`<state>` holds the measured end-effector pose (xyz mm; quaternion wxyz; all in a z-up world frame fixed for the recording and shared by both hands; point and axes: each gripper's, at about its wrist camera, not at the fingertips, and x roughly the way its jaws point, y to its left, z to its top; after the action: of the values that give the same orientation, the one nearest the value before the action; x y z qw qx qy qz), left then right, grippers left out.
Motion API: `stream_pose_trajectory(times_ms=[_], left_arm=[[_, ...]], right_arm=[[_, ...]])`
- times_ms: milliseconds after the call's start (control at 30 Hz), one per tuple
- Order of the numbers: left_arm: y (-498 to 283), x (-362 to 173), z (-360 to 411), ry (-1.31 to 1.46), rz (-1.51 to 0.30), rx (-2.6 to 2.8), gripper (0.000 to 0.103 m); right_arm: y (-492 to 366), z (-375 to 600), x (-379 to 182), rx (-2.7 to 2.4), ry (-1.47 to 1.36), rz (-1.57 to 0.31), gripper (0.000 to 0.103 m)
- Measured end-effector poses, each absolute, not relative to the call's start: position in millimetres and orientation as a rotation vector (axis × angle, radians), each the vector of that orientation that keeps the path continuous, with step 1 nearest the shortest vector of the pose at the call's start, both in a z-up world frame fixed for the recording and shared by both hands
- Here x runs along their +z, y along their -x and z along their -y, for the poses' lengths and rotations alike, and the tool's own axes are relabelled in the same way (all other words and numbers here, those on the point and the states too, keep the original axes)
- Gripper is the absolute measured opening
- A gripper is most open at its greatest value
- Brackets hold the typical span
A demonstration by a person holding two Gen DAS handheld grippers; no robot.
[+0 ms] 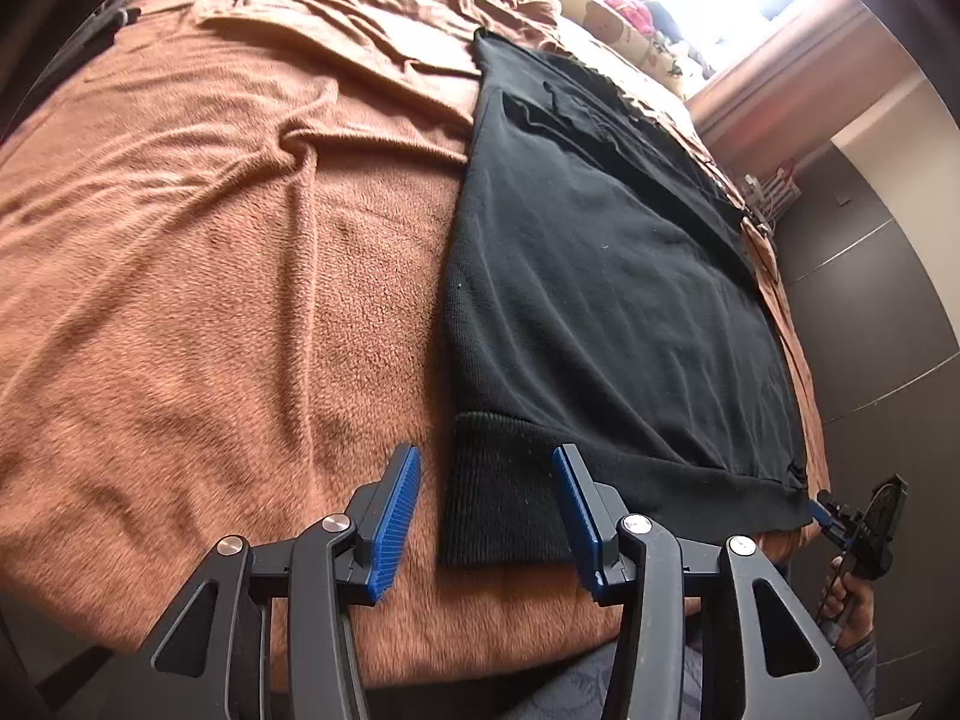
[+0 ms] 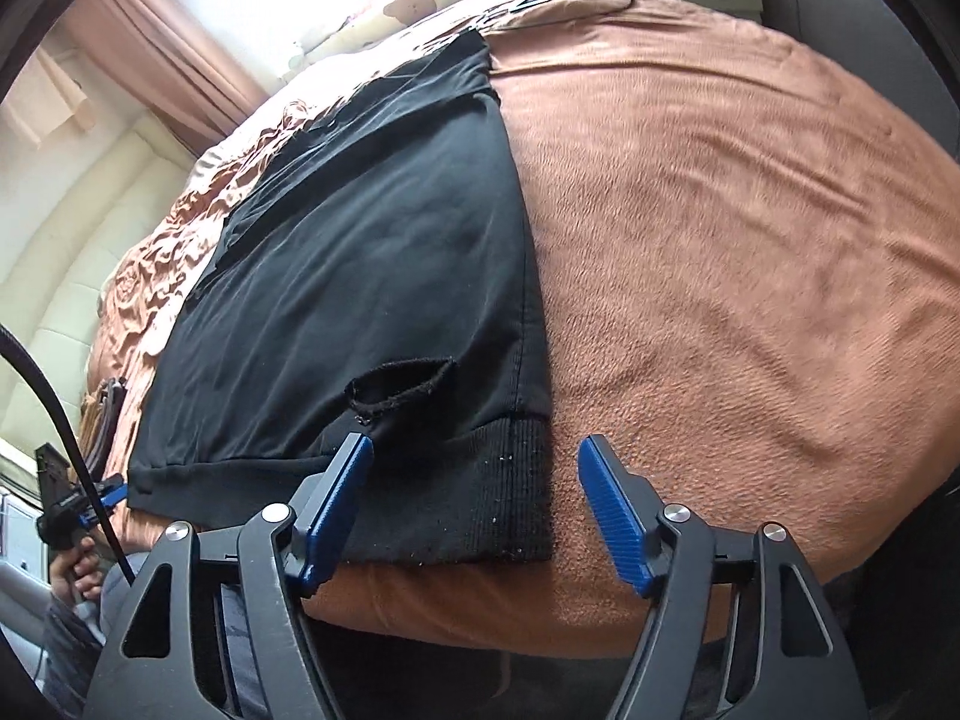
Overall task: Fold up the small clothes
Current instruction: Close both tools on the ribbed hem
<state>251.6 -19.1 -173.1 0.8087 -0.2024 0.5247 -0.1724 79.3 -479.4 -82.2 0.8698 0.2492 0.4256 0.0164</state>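
I am holding my left gripper [image 1: 486,516] partly spread, nothing pinched; the near left corner of the black sweater's [image 1: 600,276] ribbed hem [image 1: 504,492] is lying between its blue pads [image 1: 396,516] without touching them that I can see. My right gripper [image 2: 474,510] is standing wider, empty too, with the hem's right corner [image 2: 480,498] sitting between its fingers. Whether either pad is brushing the knit, I cannot tell.

The sweater is lying flat ahead of both grippers on a brown fleece blanket [image 1: 210,300]. A sleeve cuff [image 2: 402,384] is folded over the body just beyond my right gripper's left finger. The far collar end is squeezed small and hard to read. Beyond it, patterned pillows [image 1: 606,18] are washing out in window glare. My right hand [image 1: 852,594] is showing only partly at the left view's lower right edge.
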Motion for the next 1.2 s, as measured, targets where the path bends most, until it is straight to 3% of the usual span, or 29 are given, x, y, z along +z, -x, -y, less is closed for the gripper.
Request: stream_pose_trajectory(times_ms=[333, 567, 733, 833, 933, 1200], left_arm=[[-273.6, -181.5, 20.5, 0.502, -1.138, -0.402, 0.048], [-281.0, -188.2, 19.4, 0.591, -1.141, -0.432, 0.045], [-273.7, -191.3, 17.3, 0.591, -1.146, -0.431, 0.028], [-273.1, -191.4, 14.8, 0.586, -1.144, -0.413, 0.014], [-271.9, -183.1, 15.7, 0.568, -1.114, -0.408, 0.011], [-260.1, -144.4, -3.7, 0.608, -1.019, -0.413, 0.010]], right_arm=[[-92.0, 503.6, -104.0, 0.126, -0.713, -0.855, 0.058], [-87.4, 532.5, -126.6, 0.173, -0.883, -0.796, 0.041], [-85.0, 530.4, -131.6, 0.166, -0.859, -0.798, 0.036], [-93.8, 521.8, -131.5, 0.139, -0.843, -0.824, 0.014], [-93.4, 516.2, -121.1, 0.130, -0.816, -0.819, 0.008], [-70.1, 504.3, -82.4, 0.135, -0.799, -0.746, 0.006]])
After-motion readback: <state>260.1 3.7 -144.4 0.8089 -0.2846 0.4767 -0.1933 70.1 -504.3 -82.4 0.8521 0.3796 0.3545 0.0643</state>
